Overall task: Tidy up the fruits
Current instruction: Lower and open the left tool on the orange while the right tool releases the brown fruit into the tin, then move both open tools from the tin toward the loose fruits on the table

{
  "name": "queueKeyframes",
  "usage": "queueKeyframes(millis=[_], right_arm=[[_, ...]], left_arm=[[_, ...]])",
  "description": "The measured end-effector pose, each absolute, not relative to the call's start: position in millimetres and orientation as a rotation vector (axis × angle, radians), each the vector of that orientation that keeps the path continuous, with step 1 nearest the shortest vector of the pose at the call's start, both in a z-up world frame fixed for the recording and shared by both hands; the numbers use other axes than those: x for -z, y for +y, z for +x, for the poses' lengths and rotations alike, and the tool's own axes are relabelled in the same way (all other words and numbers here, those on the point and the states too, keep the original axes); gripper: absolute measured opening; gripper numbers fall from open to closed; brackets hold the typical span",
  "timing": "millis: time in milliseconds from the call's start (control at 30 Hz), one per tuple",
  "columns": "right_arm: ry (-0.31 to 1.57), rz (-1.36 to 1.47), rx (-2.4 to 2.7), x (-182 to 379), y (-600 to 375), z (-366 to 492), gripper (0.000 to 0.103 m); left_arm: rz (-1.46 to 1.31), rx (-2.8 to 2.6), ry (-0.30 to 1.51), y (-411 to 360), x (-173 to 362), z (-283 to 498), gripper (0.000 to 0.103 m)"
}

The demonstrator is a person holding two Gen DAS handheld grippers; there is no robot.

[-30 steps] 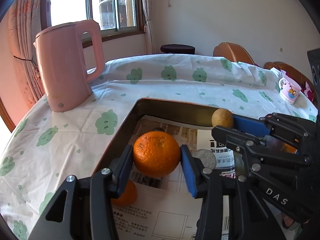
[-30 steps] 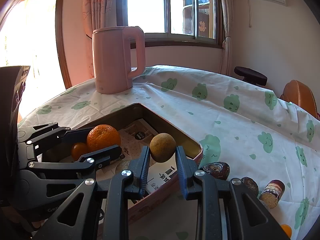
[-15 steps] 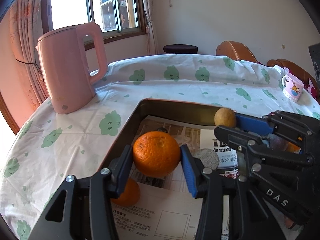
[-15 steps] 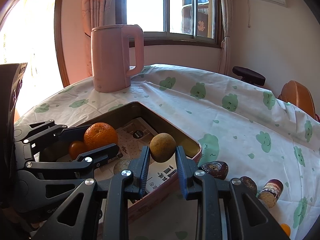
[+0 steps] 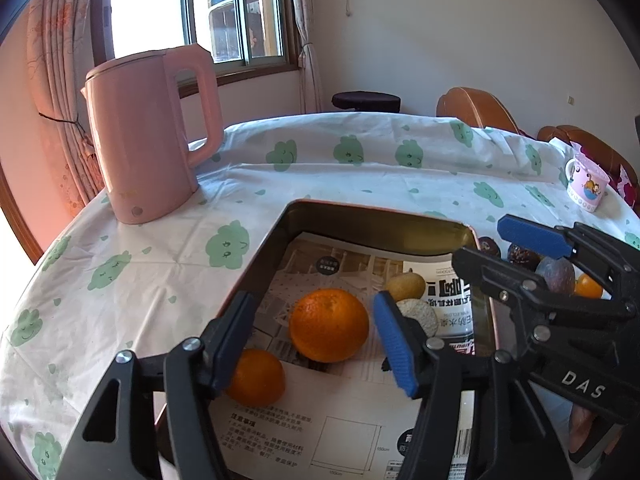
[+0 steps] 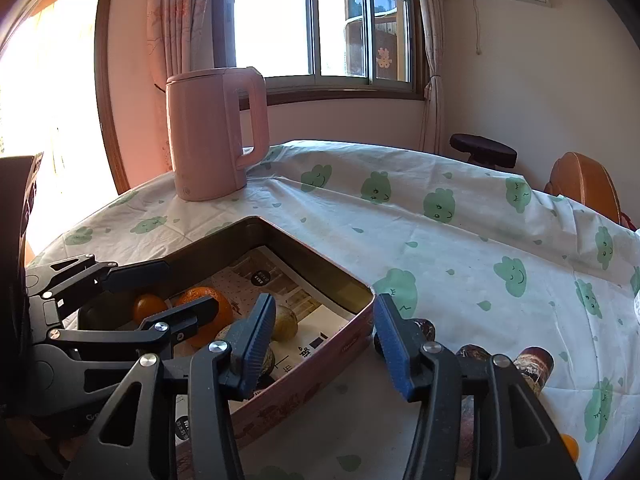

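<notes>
A rectangular tin [image 5: 372,211] lined with printed paper holds the fruit. A large orange [image 5: 329,325] lies on the paper between the blue pads of my left gripper [image 5: 316,338], whose jaws are opening and no longer touch it. A smaller orange [image 5: 256,376] sits beside the left finger. A brown round fruit [image 6: 286,322] rests in the tin [image 6: 320,364], just off the left finger of my right gripper [image 6: 324,342], whose jaws are also opening with nothing pressed between them. A pale grey fruit [image 5: 418,314] lies next to the brown one [image 5: 405,286].
A pink kettle [image 5: 152,136] stands on the clover-print cloth left of the tin. Dark passion fruits [image 6: 534,362] and a small orange [image 6: 568,446] lie on the cloth right of the tin. A cartoon mug [image 5: 586,186] sits at the far right. Chairs ring the table.
Both grippers have opened. The large orange has left the left pads and lies lower on the paper. The brown fruit has left the right pads and rests in the tin.
</notes>
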State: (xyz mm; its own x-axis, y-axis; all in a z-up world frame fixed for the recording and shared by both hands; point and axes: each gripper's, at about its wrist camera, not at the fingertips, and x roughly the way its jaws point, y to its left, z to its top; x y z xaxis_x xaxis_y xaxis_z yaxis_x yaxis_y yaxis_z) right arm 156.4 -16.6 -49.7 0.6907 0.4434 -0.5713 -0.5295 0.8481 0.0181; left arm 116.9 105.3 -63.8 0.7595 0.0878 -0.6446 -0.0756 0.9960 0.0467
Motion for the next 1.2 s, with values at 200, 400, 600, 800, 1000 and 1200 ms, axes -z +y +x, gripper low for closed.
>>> queueKeyframes(millis=[200, 400, 600, 800, 1000, 1200], right_arm=[[0.566, -0.136, -0.542, 46, -23, 148, 0.063], [0.554, -0.111, -0.540, 44, -34, 142, 0.074], [0.556, -0.138, -0.519, 44, -46, 135, 0.075], [0.521, -0.176, -0.391, 41, -93, 120, 0.075], [0.564, -0.093, -0.257, 42, -165, 122, 0.075], [0.616, -0.032, -0.239, 45, -197, 127, 0.075]], left_arm=[[0.029, -0.088, 0.698, 103, 61, 113, 0.069], [0.033, -0.107, 0.666, 104, 55, 108, 0.090], [0.023, -0.093, 0.628, 96, 46, 100, 0.098], [0.003, -0.073, 0.573, 74, 37, 90, 0.099], [0.007, -0.017, 0.545, 38, 35, 86, 0.099], [0.056, 0.039, 0.575, -5, 46, 93, 0.099]])
